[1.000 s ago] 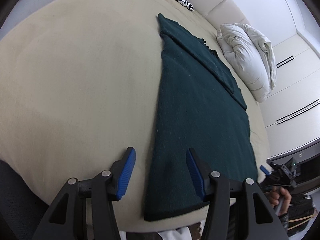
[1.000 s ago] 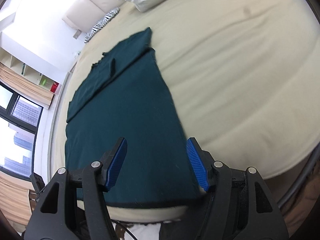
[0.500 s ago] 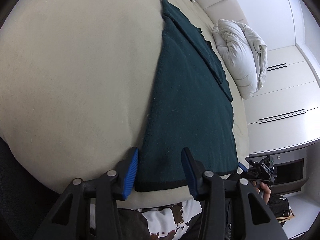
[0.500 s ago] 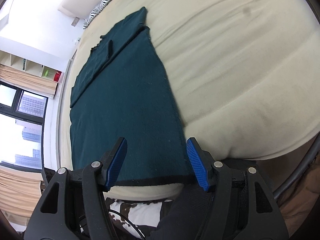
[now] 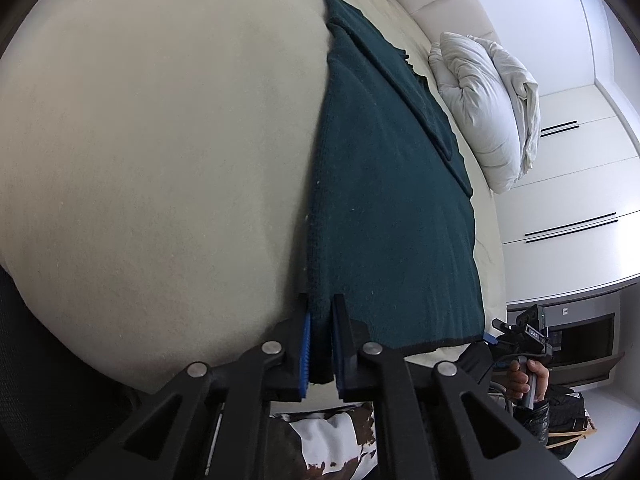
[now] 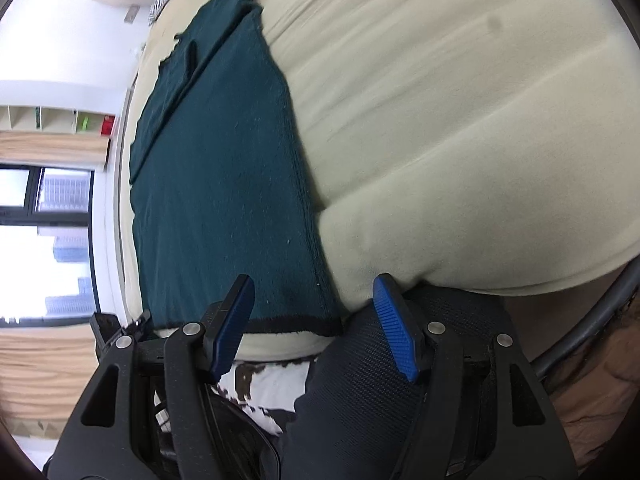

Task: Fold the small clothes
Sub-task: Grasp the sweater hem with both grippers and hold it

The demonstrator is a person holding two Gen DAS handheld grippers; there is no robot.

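The left gripper [image 5: 320, 344] points forward and down. Its jaws are nearly together, the blue pads [image 5: 306, 354] pinching the near left corner of the cloth [image 5: 384, 208], with a fold of fabric squeezed between them. Its black arms spread toward the bottom of the view.

The right gripper [image 6: 316, 320] also tilts downward. Its jaws stand apart, and its blue pads [image 6: 396, 336] press on nothing. The cloth's near right corner lies between and just beyond the tips.

In the left view, the right hand [image 5: 528, 384] shows at the lower right edge, wrapped around the handle of its gripper, with a dark sleeve [image 5: 560, 412] at the wrist.
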